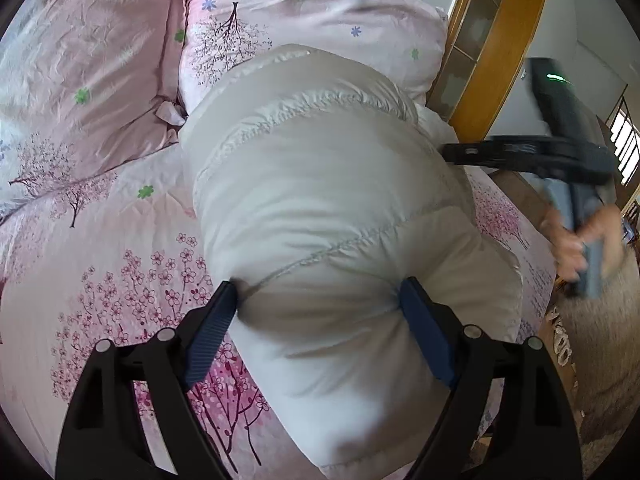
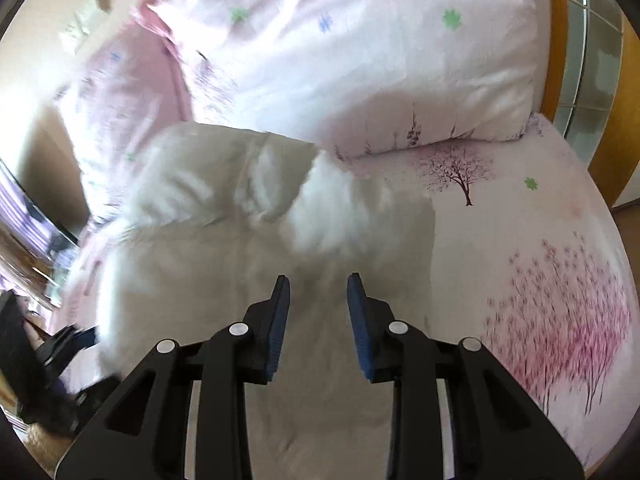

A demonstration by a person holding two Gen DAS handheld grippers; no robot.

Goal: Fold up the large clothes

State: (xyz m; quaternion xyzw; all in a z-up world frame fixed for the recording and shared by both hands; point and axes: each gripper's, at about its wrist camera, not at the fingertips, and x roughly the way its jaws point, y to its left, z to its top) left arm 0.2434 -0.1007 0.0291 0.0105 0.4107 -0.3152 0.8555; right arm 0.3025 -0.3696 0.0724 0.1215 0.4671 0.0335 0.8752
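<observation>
A white quilted puffer jacket lies folded into a thick bundle on the bed. My left gripper has its jaws set wide around the near end of the bundle, both blue pads pressing into the fabric. In the right wrist view the jacket is blurred, and my right gripper hovers over it with jaws apart and nothing between them. The right gripper also shows in the left wrist view, at the jacket's right side, held by a hand.
The bed has a pink cherry-blossom sheet. Two matching pillows lie behind the jacket. A wooden headboard with glass panels stands beyond them. The bed edge and a rug are at the right.
</observation>
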